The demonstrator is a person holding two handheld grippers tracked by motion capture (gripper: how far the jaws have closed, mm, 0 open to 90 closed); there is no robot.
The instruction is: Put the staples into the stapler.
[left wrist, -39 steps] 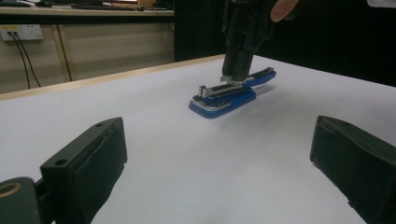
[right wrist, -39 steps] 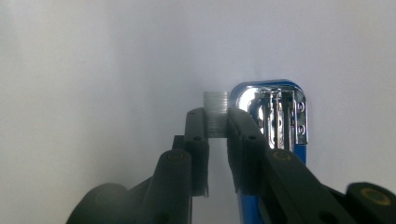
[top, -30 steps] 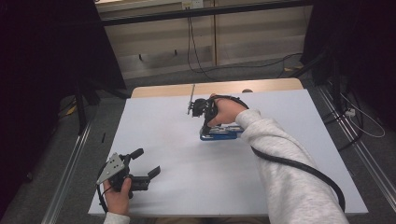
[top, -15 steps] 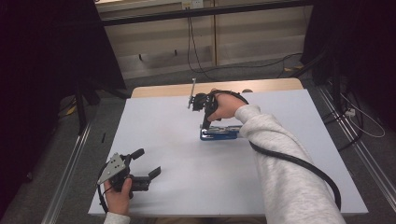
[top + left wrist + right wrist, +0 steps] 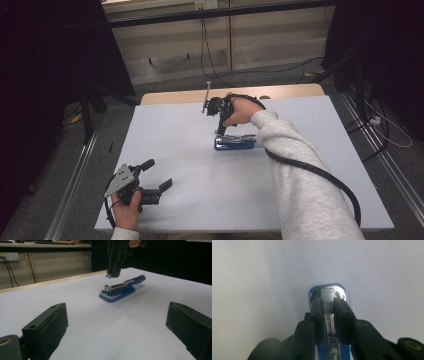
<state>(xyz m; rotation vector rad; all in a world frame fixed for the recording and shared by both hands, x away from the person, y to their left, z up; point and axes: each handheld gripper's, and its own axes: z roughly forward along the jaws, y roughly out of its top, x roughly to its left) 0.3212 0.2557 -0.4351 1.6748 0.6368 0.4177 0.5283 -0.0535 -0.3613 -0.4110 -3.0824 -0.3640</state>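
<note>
Stapler servicing: right gripper poised over the opened blue stapler.

Stapler [image 5: 234,143] lies flat at centre frame of the high view on the white table [image 5: 175,145], its metal top arm lifted off the blue base, probably to expose the staple channel. Right gripper [image 5: 220,131] points straight down at the stapler's left end; in the left gripper view its narrowed jaws hang just above the raised arm, apart from it, and a small pale piece, possibly a staple strip, shows at the tips. Left gripper [image 5: 159,176] rests at lower left of the high view, well apart, jaws wide and holding nothing, presumably kept clear of the work.
</note>
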